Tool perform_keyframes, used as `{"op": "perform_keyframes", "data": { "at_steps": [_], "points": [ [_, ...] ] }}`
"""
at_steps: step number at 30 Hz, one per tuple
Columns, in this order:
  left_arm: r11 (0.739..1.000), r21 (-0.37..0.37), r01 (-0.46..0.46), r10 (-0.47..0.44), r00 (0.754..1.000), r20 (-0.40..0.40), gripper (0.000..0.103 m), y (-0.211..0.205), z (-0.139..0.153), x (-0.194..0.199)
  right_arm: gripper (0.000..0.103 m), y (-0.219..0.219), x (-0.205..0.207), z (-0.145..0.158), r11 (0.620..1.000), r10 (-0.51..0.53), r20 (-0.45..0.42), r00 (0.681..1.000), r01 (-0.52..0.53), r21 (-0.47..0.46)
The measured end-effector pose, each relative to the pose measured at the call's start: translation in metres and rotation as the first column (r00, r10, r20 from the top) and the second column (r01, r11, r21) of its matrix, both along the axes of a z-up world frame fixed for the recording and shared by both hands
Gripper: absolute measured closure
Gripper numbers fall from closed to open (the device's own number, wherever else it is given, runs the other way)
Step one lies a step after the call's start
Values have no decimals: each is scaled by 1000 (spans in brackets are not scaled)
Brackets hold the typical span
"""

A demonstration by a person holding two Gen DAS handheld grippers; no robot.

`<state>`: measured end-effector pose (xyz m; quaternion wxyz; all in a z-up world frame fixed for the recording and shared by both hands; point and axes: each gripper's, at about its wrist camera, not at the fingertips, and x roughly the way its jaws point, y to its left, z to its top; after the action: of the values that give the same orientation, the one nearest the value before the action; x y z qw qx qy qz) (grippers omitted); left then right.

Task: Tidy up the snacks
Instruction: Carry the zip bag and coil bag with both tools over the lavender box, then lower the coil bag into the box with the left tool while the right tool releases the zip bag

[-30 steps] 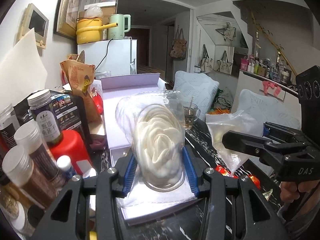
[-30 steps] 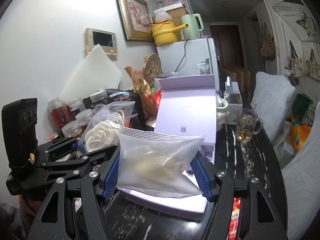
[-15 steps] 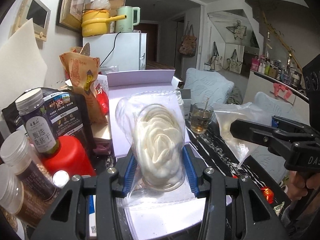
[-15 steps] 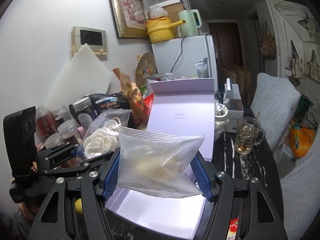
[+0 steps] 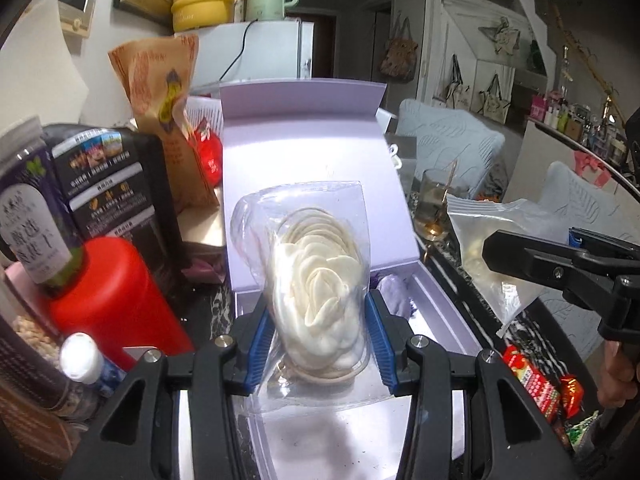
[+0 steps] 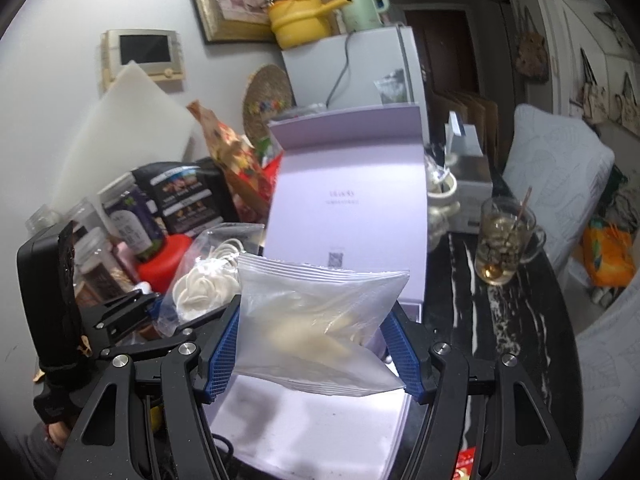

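1. Over the open lilac box, the left tool clamps a clear bag of white rings; beside it, the right tool clamps a frosted zip bag.
2. Step in hand, likely: boxing both; next, lower and release.

I count two clear snack bags, one of white rings and one frosted zip bag. One lilac box, one red bottle, one glass mug, one kettle, one yellow pot.
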<state>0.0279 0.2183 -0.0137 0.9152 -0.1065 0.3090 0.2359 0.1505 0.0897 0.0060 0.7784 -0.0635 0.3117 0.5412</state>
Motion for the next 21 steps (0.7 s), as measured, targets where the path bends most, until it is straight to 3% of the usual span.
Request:
{"op": "perform_keyframes", "data": {
  "at_steps": [21],
  "points": [
    [993,-119,-13,-7,985,-170,59,28,-66,42,36,36,41,-62,991,-34,-58,998,26,-134]
  ]
}}
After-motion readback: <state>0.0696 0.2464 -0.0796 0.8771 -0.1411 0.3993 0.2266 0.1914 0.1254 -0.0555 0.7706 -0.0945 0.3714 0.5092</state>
